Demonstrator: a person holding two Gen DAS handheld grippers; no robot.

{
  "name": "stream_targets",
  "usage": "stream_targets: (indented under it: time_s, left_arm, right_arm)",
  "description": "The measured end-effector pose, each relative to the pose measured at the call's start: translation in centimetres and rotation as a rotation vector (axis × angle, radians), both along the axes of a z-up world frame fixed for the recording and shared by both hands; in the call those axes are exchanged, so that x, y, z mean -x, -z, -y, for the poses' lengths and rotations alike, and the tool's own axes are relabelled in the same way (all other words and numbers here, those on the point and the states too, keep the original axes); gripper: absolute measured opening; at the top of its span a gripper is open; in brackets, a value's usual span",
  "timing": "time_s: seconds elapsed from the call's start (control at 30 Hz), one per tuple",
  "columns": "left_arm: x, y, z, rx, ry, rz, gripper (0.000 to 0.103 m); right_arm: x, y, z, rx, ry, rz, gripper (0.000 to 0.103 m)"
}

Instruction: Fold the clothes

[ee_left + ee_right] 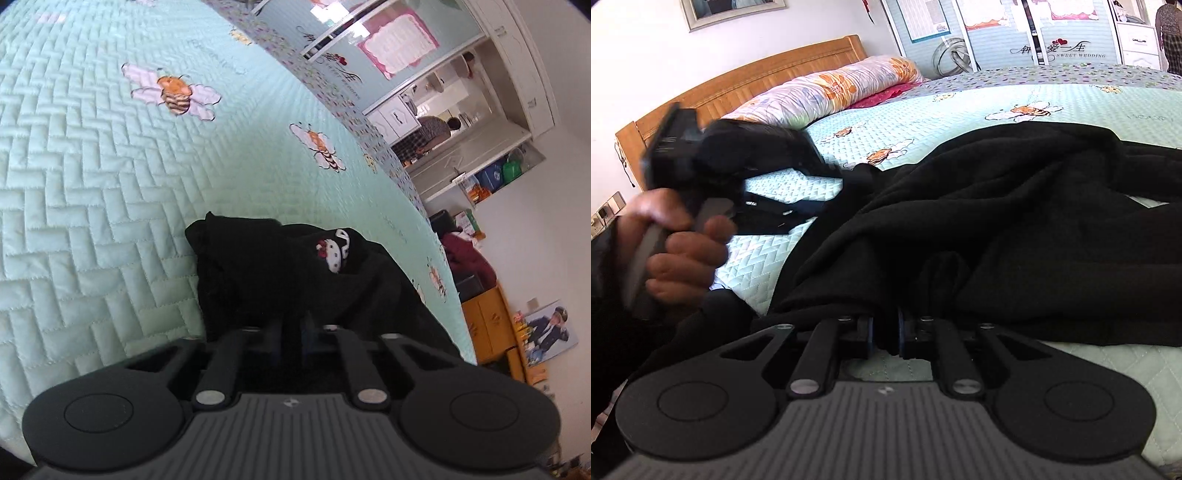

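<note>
Black cloth fills the gap between the fingers of the right gripper, whose blue pads are drawn close together and pinch a gathered edge of a black garment. The garment lies in a loose, rumpled heap across a mint-green quilted bed, with soft ridges and one fold draped over another. It looks like a thick, limp knit: light enough to lift by one edge, but floppy, so it will sag and bunch wherever it is not held. A hem or seam corner looks like the best place to hold, since a pinch in the middle of the cloth would only drag up a lump.

On the left wrist view, the left gripper has its fingers nearly together and sunk into the same dark cloth, which carries a small white cartoon patch. The fingertips merge with the fabric, so I judge them clamped on it. From the right wrist view, a hand grips the handle of that left gripper, blurred, above the bed near the wooden headboard and a flowered pillow.
</note>
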State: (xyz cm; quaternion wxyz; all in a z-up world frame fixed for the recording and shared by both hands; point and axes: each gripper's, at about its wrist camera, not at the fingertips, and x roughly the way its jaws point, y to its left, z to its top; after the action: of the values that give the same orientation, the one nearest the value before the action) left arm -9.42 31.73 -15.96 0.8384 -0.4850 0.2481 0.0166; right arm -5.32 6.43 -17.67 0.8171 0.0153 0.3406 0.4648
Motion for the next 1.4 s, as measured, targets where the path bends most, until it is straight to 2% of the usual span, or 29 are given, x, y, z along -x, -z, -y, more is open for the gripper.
stream_targets:
  time_s: [0.03, 0.2, 0.27, 0.37, 0.43, 0.47, 0.5, 0.57, 0.63, 0.73, 0.83, 0.9, 0.97, 1.03, 1.07, 1.1, 1.13, 1.17, 1.27, 1.33, 1.37, 1.4]
  left_arm:
    - [-0.6, 0.0, 0.0, -0.01, 0.001, -0.012, 0.004]
    - [6.7, -0.6, -3.7, 0.387, 0.008, 0.555, 0.003]
    - [8.4, -1.2, -3.5, 0.335, 0.067, 0.576, 0.004]
    - [9.5, -0.3, -0.7, 0.254, 0.145, 0.44, 0.004]
    - [9.7, 0.8, 2.0, 0.213, 0.208, 0.345, 0.005]
    - [9.8, 1.3, 3.4, 0.192, 0.239, 0.297, 0.006]
    - [9.5, 1.4, 4.6, 0.156, 0.276, 0.244, 0.007]
    - [8.7, 0.8, 6.9, 0.023, 0.359, 0.16, 0.007]
    - [8.0, 0.3, 8.5, -0.068, 0.421, 0.124, 0.006]
    - [7.6, 0.5, 9.2, -0.119, 0.462, 0.089, 0.007]
    - [7.5, 0.7, 9.5, -0.174, 0.473, 0.044, 0.007]
    - [7.4, 0.8, 9.5, -0.195, 0.486, 0.033, 0.007]
    - [7.3, 0.9, 9.8, -0.21, 0.5, 0.03, 0.007]
    - [7.2, 1.0, 9.7, -0.205, 0.502, 0.03, 0.007]
    - [7.2, 1.2, 9.4, -0.198, 0.498, 0.028, 0.007]
    - [7.2, 1.3, 9.1, -0.19, 0.494, 0.027, 0.007]
    - [7.3, 1.4, 8.7, -0.179, 0.489, 0.03, 0.007]
    - [7.3, 1.6, 8.3, -0.167, 0.485, 0.032, 0.007]
    - [8.1, 1.1, 7.3, -0.15, 0.476, 0.076, 0.007]
    - [8.7, 1.0, 6.3, -0.133, 0.468, 0.102, 0.007]
    - [8.8, 1.3, 6.1, -0.125, 0.462, 0.1, 0.007]
    - [8.9, 1.6, 5.9, -0.118, 0.457, 0.097, 0.007]
  right_arm:
    - [-0.1, 0.0, 0.2, -0.003, 0.002, -0.003, 0.012]
    - [-0.4, 0.5, 1.3, -0.042, 0.002, -0.038, 0.013]
    - [-0.5, 0.4, 1.8, -0.071, -0.007, -0.047, 0.015]
    - [-0.4, -0.8, 3.5, -0.141, 0.009, -0.041, 0.018]
    - [-0.3, -2.2, 5.2, -0.223, 0.028, -0.033, 0.02]
    - [-0.3, -3.1, 6.1, -0.267, 0.04, -0.025, 0.028]
    - [-0.3, -3.8, 6.8, -0.303, 0.054, -0.025, 0.041]
    - [-0.5, -5.1, 7.9, -0.355, 0.081, -0.042, 0.055]
    - [-1.2, -5.8, 8.0, -0.384, 0.097, -0.081, 0.057]
    - [-2.7, -6.2, 6.5, -0.396, 0.067, -0.155, 0.06]
    - [-4.1, -6.1, 3.0, -0.37, -0.023, -0.238, 0.06]
    - [-4.2, -6.1, 0.3, -0.317, -0.104, -0.267, 0.06]
    - [-3.6, -5.8, -2.2, -0.233, -0.169, -0.255, 0.06]
    - [-3.1, -5.0, -4.1, -0.143, -0.186, -0.225, 0.058]
    - [-2.8, -4.5, -4.6, -0.105, -0.176, -0.207, 0.047]
    - [-2.6, -4.5, -4.3, -0.104, -0.17, -0.186, 0.019]
    - [-2.5, -4.8, -3.5, -0.129, -0.174, -0.165, 0.007]
    - [-2.4, -5.1, -2.8, -0.154, -0.179, -0.143, 0.0]
    - [-2.1, -5.9, -0.5, -0.228, -0.191, -0.079, 0.0]
    - [-2.2, -5.9, 0.3, -0.218, -0.187, -0.085, 0.001]
    - [-2.3, -5.7, 0.6, -0.204, -0.184, -0.095, 0.007]
    - [-2.4, -5.6, 0.9, -0.19, -0.18, -0.105, 0.023]
